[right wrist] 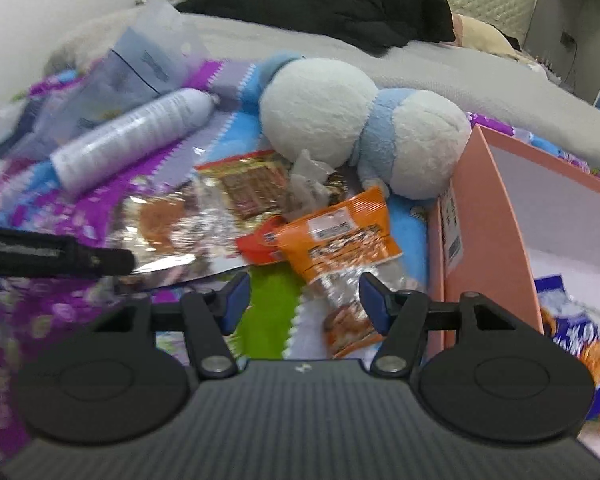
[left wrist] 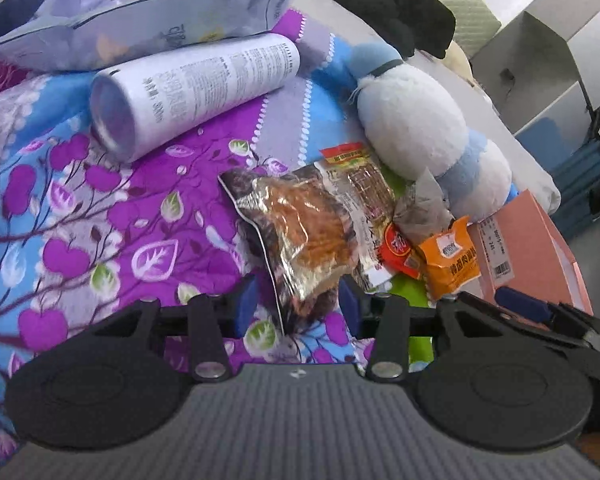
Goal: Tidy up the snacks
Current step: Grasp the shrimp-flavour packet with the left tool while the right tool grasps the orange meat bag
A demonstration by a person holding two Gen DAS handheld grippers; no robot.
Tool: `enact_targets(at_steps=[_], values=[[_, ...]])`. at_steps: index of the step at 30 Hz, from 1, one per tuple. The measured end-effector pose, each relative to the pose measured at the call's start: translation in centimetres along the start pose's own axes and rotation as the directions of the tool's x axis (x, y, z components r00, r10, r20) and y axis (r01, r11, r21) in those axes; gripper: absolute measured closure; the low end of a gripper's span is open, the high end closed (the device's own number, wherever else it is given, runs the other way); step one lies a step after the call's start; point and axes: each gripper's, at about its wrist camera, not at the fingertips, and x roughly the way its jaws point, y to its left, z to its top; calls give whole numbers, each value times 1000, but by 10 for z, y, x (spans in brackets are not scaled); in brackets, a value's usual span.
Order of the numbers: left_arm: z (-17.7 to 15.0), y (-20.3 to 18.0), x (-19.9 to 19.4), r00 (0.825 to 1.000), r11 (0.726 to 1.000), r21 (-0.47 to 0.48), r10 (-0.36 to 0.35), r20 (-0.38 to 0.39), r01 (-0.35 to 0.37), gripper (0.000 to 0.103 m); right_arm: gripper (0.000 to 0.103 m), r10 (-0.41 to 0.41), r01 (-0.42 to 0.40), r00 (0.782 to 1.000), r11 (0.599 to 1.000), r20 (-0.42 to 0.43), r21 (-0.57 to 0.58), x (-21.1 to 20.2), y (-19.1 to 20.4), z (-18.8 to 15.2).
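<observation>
On the bed, over a purple and blue flowered quilt (left wrist: pixel 112 216), lie four small snack packets in a loose heap: a clear crinkled cake packet (left wrist: pixel 300 236), a flat dried-tofu packet (left wrist: pixel 360 184), a small red packet (left wrist: pixel 396 252) and an orange packet (right wrist: pixel 340 236); beside them one white canister (left wrist: pixel 192 92) on its side, one large pale snack bag (left wrist: pixel 140 12), one white and blue plush toy (left wrist: pixel 420 128) and one pink box (right wrist: pixel 488 216), open, with one blue and orange bag (right wrist: pixel 580 344) inside, cut off by the frame; the left tool (left wrist: pixel 298 300) stands partly open around the cake packet's lower end, pads not clearly pressing; the right tool (right wrist: pixel 304 300) stands wide about the orange packet's clear lower part, one pad close by it; the right view is blurred, labels unreadable.
</observation>
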Motion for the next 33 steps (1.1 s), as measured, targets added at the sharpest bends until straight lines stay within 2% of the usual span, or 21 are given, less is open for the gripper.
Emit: enact_targets(at_steps=[1, 2, 10, 13, 15, 16, 18, 20, 25, 33], values=[[2, 0, 2, 1000, 1000, -2, -2, -2, 2, 53, 28, -8, 8, 1000, 1000, 0, -5, 6, -1, 2], [4, 1, 5, 1000, 1000, -3, -6, -4, 6, 53, 26, -12, 12, 1000, 1000, 0, -10, 10, -2, 4], [19, 6, 23, 999, 998, -53, -32, 4, 32, 53, 26, -91, 89, 995, 994, -43, -61, 49, -2, 11], [23, 7, 28, 999, 996, -84, -34, 11, 35, 53, 22, -106, 99, 993, 989, -57, -111, 59, 0, 8], [23, 7, 28, 999, 996, -86, -27, 21, 29, 57, 22, -103, 94, 993, 985, -55, -141, 61, 2, 5], [22, 7, 29, 1000, 996, -92, -13, 26, 15, 64, 23, -96, 88, 994, 987, -52, -137, 60, 1, 5], [21, 8, 27, 1000, 995, -103, -4, 27, 7, 74, 32, -88, 81, 995, 988, -47, -134, 57, -1, 3], [20, 13, 24, 999, 990, -139, -28, 21, 31, 87, 45, -88, 82, 995, 988, -37, -130, 51, -1, 3], [11, 8, 5, 998, 986, -163, -37, 44, 44, 93, 62, -90, 87, 996, 987, -11, -135, 33, 4, 4], [-16, -15, -48, 996, 979, -202, -23, 86, 40, 98, 71, -52, 53, 999, 992, 9, -110, -9, 3, 1]])
